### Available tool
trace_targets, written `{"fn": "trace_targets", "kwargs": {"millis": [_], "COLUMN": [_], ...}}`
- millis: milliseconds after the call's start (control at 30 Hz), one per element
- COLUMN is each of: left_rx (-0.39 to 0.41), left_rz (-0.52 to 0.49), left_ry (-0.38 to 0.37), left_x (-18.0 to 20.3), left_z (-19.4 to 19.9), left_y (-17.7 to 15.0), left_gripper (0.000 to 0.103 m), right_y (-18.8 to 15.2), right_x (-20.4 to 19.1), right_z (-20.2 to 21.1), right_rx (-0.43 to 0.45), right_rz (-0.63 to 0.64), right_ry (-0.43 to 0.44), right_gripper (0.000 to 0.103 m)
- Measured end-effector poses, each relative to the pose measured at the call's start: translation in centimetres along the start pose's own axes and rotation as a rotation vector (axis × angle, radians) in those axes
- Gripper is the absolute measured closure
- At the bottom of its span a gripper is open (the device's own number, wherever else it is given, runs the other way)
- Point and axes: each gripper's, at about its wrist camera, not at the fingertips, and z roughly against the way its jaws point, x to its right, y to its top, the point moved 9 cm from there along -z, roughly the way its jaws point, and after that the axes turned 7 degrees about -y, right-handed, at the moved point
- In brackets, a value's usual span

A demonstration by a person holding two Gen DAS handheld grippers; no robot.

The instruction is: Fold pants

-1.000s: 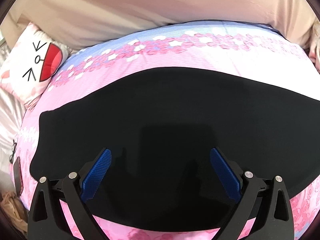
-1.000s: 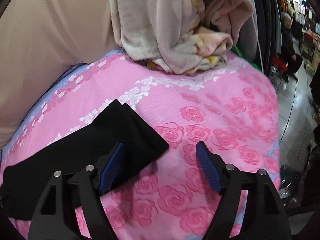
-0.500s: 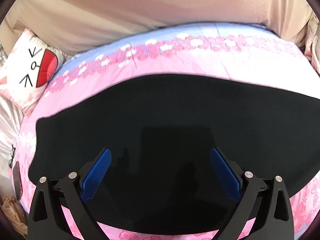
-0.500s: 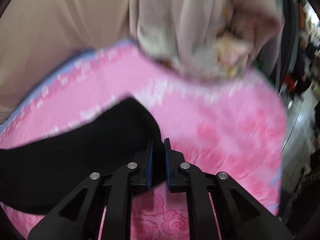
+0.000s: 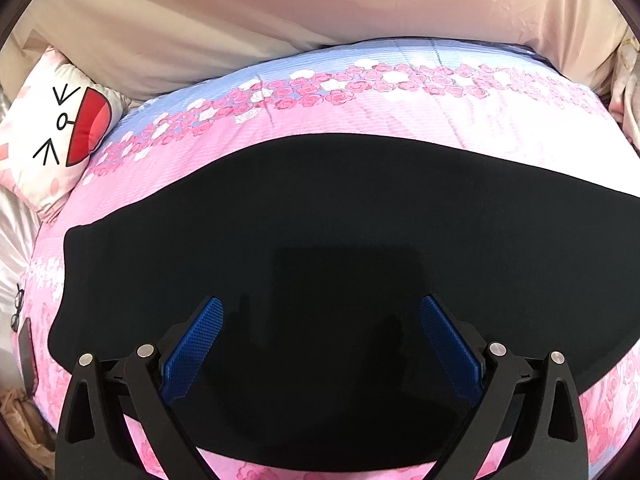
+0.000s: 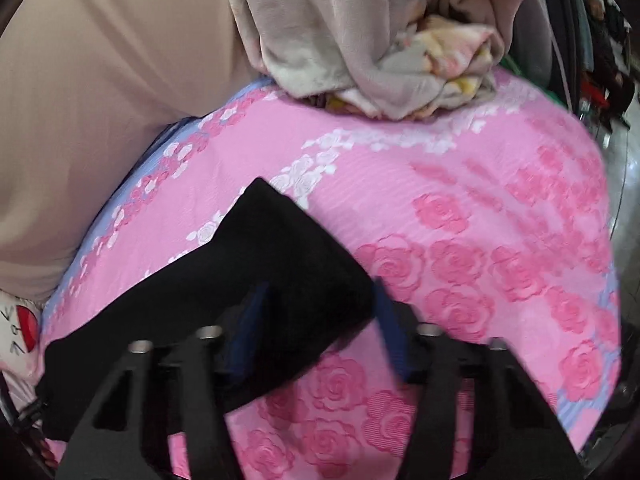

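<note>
Black pants (image 5: 360, 240) lie flat in a long band across the pink rose-print bedspread (image 5: 400, 116). My left gripper (image 5: 320, 312) hovers over their wide part, open, its blue pads (image 5: 192, 344) far apart and touching nothing. In the right wrist view the narrow end of the pants (image 6: 280, 264) points up and to the right. My right gripper (image 6: 318, 304) straddles that end. Its jaws are opening, with the cloth's tip lying between the pads (image 6: 250, 320) and no visible pinch on it. This view is blurred.
A white cartoon-face pillow (image 5: 52, 132) lies at the bed's far left. A beige sheet (image 5: 280, 20) backs the bed. A pile of grey and floral blankets (image 6: 380, 40) sits at the bed's far end. Beyond the bedspread's right edge (image 6: 600, 240) is shiny floor.
The right jaws went from wide to nearly closed on the pants' end, and now stand partly apart again. The left gripper and the pants beneath it have hardly moved.
</note>
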Motion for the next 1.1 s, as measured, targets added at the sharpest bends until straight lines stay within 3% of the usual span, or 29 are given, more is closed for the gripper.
{"fn": "trace_targets", "kwargs": {"millis": [67,300,433,600,733,933,1100], "left_rx": [0.001,0.014,0.014,0.020,0.035,0.063,0.088], "left_rz": [0.019,0.107,0.164,0.202,0.223,0.229,0.247], "left_ry": [0.004,0.018,0.016,0.006,-0.019,-0.035,-0.036], "left_x": [-1.0,-5.8,-8.8,-11.1,-12.2,-13.6,-15.7], "left_z": [0.1,0.9,1.1,1.0,1.1,1.7,2.4], "left_y": [-0.4,-1.7,-2.6,-3.4,-3.6,-3.8,-4.0], "left_gripper": [0.005,0.005,0.005,0.005,0.005,0.005,0.005], "right_y": [-0.3,-0.1,0.1,0.2,-2.0,-10.1,-17.9], "right_x": [-0.2,-0.2,-2.6,-13.3,-23.2,-37.2,-43.8], "right_z": [-0.3,-0.9,0.8,5.1,6.5,5.5,3.9], "right_rx": [-0.009,0.000,0.044,0.096,0.077,-0.017,-0.085], "right_rz": [-0.012,-0.068,-0.037,0.135,0.293,0.540,0.704], "right_ry": [0.012,0.003,0.035,0.171,0.295,0.431,0.451], "right_gripper": [0.082,0.081,0.086,0.086,0.086,0.086,0.086]}}
